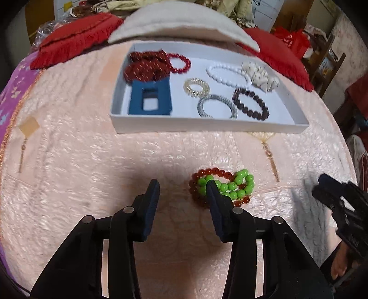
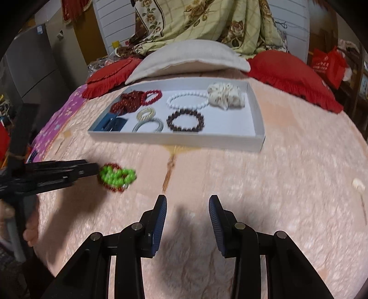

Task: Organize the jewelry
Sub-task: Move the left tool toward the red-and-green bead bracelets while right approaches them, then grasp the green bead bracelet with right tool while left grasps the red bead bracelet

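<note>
A green bead bracelet [image 1: 237,185] lies on top of a red-brown bead bracelet [image 1: 202,176] on the pink bedspread. My left gripper [image 1: 182,185] is open; its right fingertip [image 1: 212,186] rests at the left edge of the two bracelets. The same pair shows in the right wrist view [image 2: 116,176] beside the left gripper's tip [image 2: 92,170]. My right gripper [image 2: 187,200] is open and empty over bare bedspread. A white tray [image 1: 207,127] farther back holds several bracelets, hair ties and a blue card [image 1: 150,97].
Red cushions [image 1: 76,36] and a beige pillow [image 1: 179,23] lie behind the tray. The tray also shows in the right wrist view [image 2: 179,140]. A floral quilt [image 2: 207,20] is heaped at the back. A purple sheet [image 1: 11,92] borders the left.
</note>
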### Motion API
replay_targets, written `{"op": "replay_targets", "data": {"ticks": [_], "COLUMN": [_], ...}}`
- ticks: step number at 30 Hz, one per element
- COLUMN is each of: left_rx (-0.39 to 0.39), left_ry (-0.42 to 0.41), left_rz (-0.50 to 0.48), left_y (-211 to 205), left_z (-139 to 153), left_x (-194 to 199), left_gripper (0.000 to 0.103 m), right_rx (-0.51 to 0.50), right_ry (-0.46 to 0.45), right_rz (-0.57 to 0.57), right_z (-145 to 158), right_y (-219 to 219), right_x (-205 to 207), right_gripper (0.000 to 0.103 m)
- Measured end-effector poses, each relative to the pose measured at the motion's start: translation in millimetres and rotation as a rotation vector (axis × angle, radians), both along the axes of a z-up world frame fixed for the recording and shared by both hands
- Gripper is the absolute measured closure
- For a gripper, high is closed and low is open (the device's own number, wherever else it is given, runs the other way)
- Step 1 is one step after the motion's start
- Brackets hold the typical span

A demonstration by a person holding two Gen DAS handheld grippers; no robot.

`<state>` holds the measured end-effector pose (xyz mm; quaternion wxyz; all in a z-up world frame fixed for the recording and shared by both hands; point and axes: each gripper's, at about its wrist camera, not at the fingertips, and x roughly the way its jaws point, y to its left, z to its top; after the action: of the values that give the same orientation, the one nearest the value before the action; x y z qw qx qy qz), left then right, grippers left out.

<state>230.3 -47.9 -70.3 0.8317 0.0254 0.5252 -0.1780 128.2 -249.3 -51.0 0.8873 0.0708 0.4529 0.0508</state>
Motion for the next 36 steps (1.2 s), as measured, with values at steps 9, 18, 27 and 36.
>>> {"op": "replay_targets", "data": {"ticks": [9, 18, 27, 36], "left_rx": [-0.052, -0.153, -0.191, -0.201], "left_ry": [0.083, 0.069, 0.060, 0.033], "left_rz": [-0.136, -0.007, 0.123, 0.137], "left_y": [-25.5, 25.9, 73.6, 85.0], "left_z": [-6.8, 5.7, 6.7, 14.9], "left_x": [-36.2, -70.9, -73.0, -85.4], "left_gripper": [0.095, 0.095, 0.095, 0.095], "right_rx": [0.034, 0.041, 0.023, 0.069], "right_ry": [0.006, 0.039, 0.063, 0.054], "right_rz": [0.037, 0.164, 0.303, 0.312], "right_z": [-6.0, -17.6, -25.2, -23.8], "right_y": [10.5, 55.7, 103.6, 112.3], "right_x": [-2.7, 31.7, 22.8, 15.0], "right_gripper": [0.067, 0.067, 0.067, 0.094]}}
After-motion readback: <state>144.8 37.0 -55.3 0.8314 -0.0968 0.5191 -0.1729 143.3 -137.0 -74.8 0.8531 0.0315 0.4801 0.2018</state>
